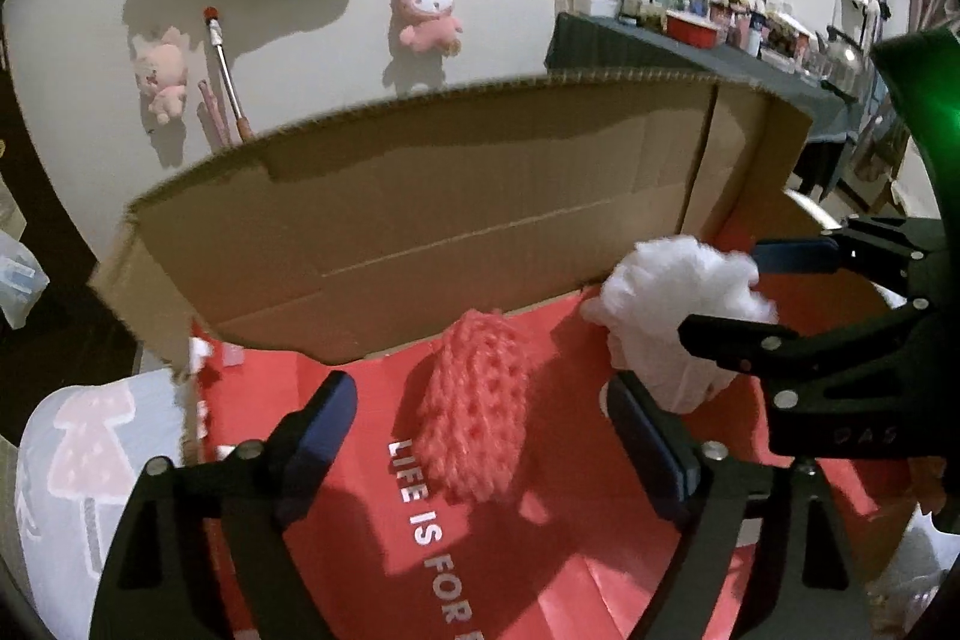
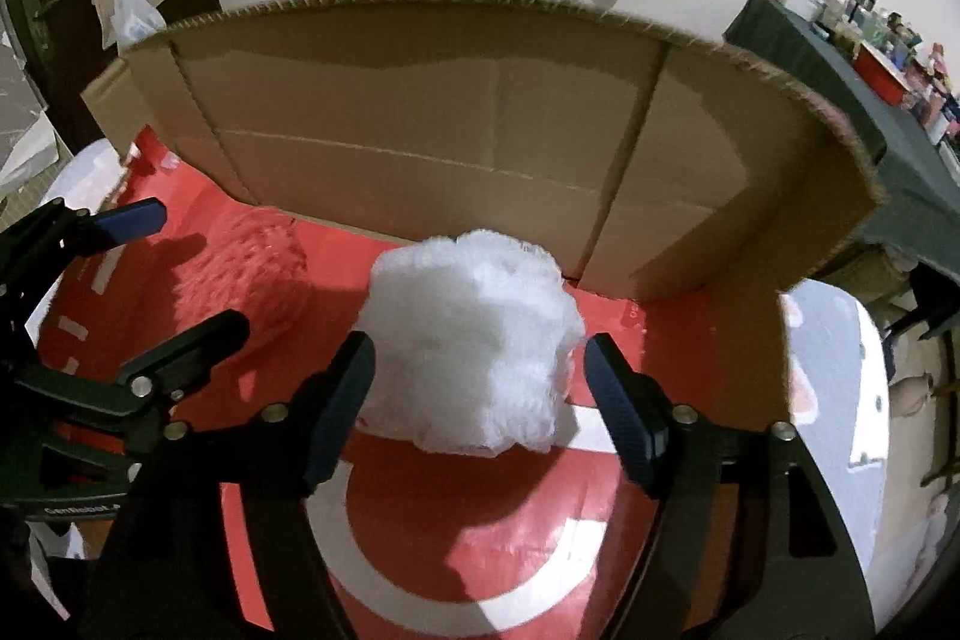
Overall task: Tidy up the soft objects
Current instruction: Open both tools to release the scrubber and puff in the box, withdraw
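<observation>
Setting: a red printed sheet (image 2: 480,568) lies in front of an upright cardboard wall (image 2: 432,124); plush toys hang on the white wall behind.
White piece: a white foam net sleeve (image 2: 474,340), crumpled and fluffy, rests on the red sheet near the foot of the cardboard; it sits between the fingers of the right gripper (image 2: 480,400).
Right gripper: jaws spread wide to either side of the white sleeve; the left finger seems to touch it or nearly so, the right stands clear; nothing is clamped.
Pink piece: a pink foam net sleeve (image 1: 474,406) lies on the red sheet just ahead of the left gripper (image 1: 474,436); well apart from the white one.
Left gripper: jaws wide, holding nothing; the pink sleeve lies ahead between its tips.
Step in hand: probably the grasp of the white sleeve, though a release just made looks the same.
Next move: close gently on the middle; the sleeve will squash, so take a deep bite before lifting.
</observation>
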